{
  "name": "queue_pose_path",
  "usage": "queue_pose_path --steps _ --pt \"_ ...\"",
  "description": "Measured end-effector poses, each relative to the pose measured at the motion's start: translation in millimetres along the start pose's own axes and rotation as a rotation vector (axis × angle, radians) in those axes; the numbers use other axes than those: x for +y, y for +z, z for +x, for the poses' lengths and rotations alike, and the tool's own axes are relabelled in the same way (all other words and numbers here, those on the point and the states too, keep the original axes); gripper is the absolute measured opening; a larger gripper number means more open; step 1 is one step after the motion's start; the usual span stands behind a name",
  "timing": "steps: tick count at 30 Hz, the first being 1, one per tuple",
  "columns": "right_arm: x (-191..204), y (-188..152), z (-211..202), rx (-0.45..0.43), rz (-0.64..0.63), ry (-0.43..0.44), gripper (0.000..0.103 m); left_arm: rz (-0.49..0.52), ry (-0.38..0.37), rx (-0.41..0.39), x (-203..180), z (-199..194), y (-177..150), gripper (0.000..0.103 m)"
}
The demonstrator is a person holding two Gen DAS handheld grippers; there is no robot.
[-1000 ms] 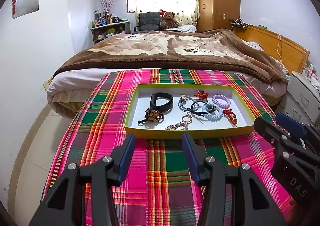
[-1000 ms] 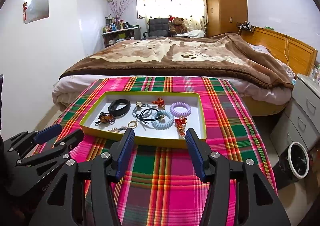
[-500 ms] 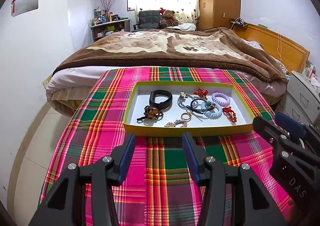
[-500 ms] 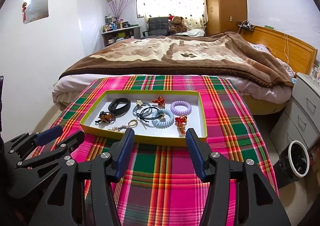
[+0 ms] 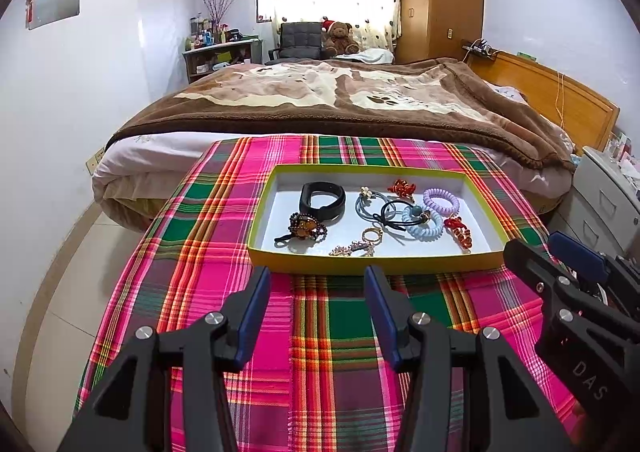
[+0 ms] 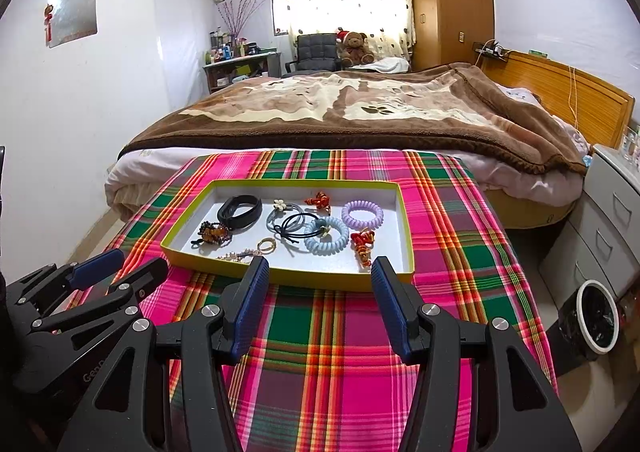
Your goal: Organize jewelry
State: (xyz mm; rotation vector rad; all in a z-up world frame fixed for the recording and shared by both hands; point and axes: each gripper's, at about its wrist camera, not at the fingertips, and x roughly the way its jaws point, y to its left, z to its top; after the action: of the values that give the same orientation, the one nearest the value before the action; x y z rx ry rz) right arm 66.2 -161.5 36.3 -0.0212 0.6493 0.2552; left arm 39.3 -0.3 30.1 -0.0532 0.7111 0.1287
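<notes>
A table under a pink-and-green plaid cloth [image 5: 320, 352] carries a yellow-rimmed tray [image 5: 372, 264], set toward the cloth's far half.

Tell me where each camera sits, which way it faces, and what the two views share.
Left wrist: on the left gripper, looking down over the plaid cloth at the tray; its own open fingers show, with the right gripper at the right edge.
Right wrist: on the right gripper, same aim, left gripper at the left edge.
Shared: tray, cloth, bed.
</notes>
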Motion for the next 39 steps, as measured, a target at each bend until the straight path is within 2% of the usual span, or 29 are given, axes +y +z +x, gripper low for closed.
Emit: queue_pose_path --steps 39 --pt "-0.5 -1.2 -2.3 0.009 0.017 0.009 0.054 0.011 0.009 0.018 -4.4 4.8 -2.0 0.051"
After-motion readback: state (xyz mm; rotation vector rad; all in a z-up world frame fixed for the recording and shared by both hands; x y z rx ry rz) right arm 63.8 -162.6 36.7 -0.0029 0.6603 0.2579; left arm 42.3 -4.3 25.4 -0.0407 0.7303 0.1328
